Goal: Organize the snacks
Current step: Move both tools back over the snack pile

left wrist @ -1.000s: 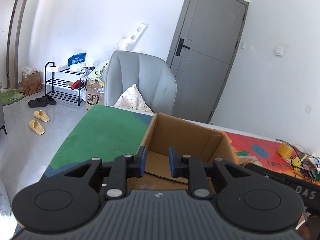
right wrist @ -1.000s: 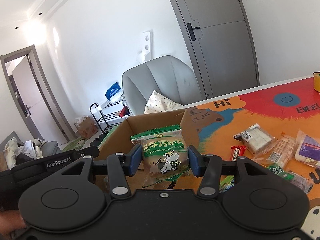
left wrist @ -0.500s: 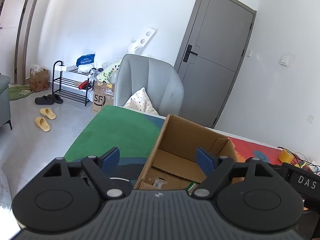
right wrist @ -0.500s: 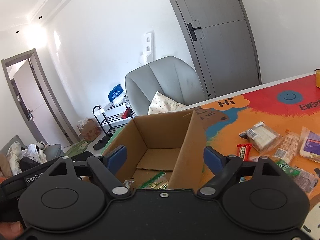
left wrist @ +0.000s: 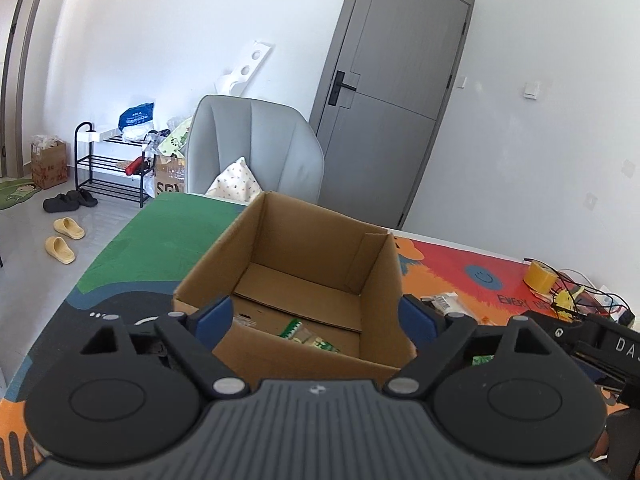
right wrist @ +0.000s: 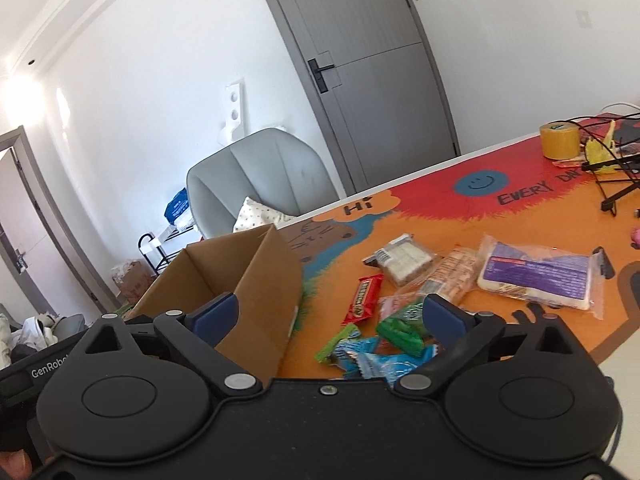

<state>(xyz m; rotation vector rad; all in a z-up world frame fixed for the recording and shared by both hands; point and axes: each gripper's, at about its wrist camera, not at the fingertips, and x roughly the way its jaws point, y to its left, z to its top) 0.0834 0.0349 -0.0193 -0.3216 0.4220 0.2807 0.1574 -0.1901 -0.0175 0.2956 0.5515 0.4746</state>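
Left gripper jaws wide above the cardboard box, right gripper jaws wide and empty, loose snacks just beside the box

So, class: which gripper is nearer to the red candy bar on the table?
Right. The right gripper hovers open just above the red candy bar; the left gripper hangs open over the cardboard box, away from it.
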